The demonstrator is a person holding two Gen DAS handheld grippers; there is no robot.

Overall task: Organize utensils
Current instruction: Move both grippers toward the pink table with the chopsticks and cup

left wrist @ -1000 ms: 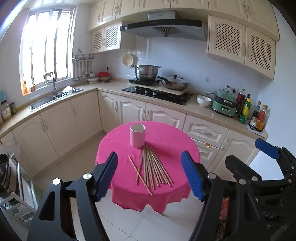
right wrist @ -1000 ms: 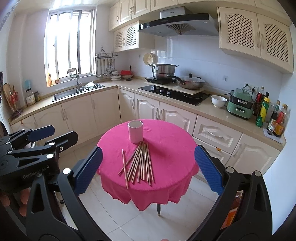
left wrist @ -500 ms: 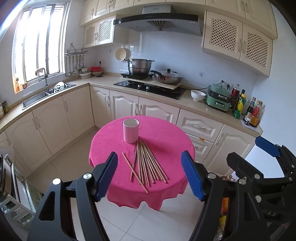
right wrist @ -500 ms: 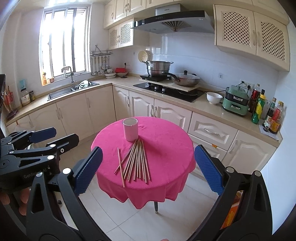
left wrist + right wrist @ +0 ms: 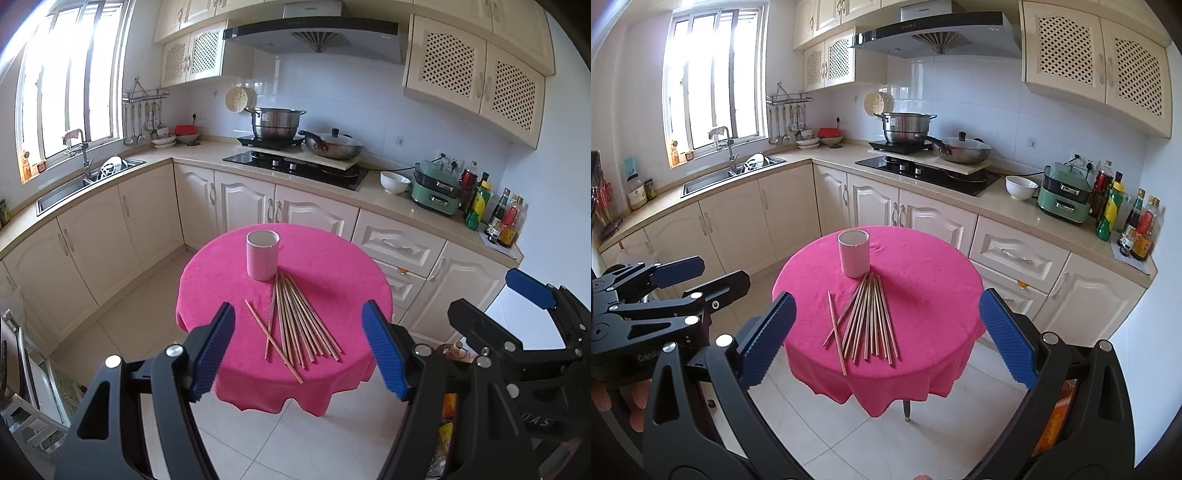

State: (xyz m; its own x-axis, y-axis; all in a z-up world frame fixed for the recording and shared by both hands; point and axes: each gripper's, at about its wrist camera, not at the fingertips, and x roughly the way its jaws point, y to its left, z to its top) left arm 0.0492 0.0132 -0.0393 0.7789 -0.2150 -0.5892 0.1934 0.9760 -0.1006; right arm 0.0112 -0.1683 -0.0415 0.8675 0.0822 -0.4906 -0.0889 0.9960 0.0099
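Left wrist view: pink cup [image 5: 262, 259] upright on pink worktop [image 5: 221, 280], interior not visible; chopsticks [image 5: 295, 325] fanned beside it. Left gripper [image 5: 298, 350] and right gripper [image 5: 886, 338] jaws wide, holding nothing.

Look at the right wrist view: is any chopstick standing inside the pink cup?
No, the chopsticks all lie flat on the tablecloth beside the cup.

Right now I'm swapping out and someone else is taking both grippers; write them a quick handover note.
Left claw: open, empty, short of the table.
Right claw: open, empty, also short of it.
Chopsticks: loose, fanned on the pink tablecloth, one lying askew on the left.
Cup: upright behind them; no chopsticks stick out of it.
Done: nothing.
Left: probably gather the chopsticks into the cup.
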